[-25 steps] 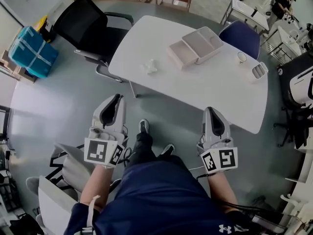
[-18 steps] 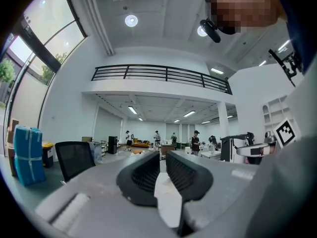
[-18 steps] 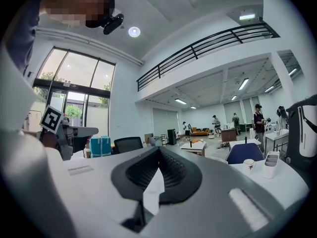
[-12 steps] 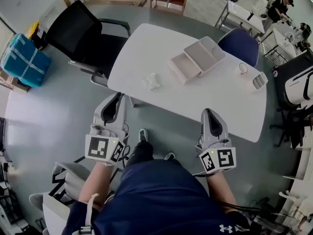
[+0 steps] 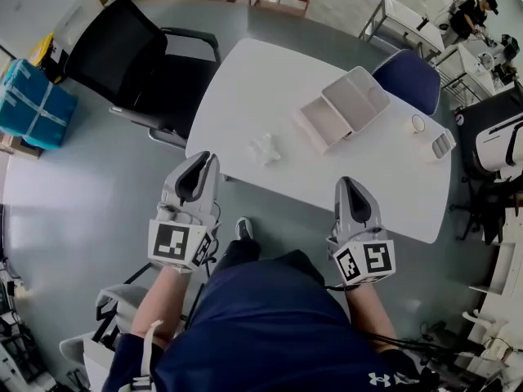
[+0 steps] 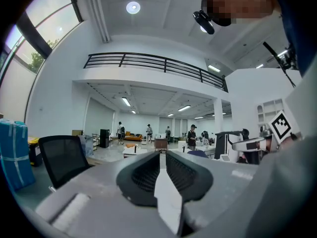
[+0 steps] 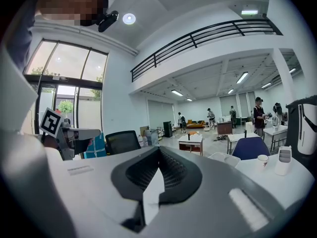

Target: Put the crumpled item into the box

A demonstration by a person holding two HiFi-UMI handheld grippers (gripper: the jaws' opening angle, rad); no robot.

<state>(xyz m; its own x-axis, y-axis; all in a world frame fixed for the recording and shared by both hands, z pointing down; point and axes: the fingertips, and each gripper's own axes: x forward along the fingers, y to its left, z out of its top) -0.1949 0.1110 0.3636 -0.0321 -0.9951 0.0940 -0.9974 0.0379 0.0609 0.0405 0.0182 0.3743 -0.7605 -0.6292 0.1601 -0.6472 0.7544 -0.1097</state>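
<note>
a blue wrapped bundle [image 5: 29,104] sits on the grey floor at far left, and next to it a black office chair [image 5: 122,51] stands at the left end of the white table [image 5: 245,80]. the left gripper [image 5: 203,160] is held in the air with its tip just over the table's near edge; in its own view the pads stand a thin slit apart with nothing between them, so it grips nothing. the crumpled item [image 5: 264,148], a small white wad, lies on the table just beyond and a little right of that gripper, not touching it. further right and farther back is the box [image 5: 327,125], pale and lying open as two shallow halves side by side, well apart from the wad. the right gripper [image 5: 347,184] hangs off the table's near edge, its jaws closed tip to tip on nothing. past the box, a blue chair [image 5: 409,76] is tucked in at the far side, and a white cup [image 5: 419,124] and a small slotted white holder [image 5: 440,144] stand near the table's right end.
</note>
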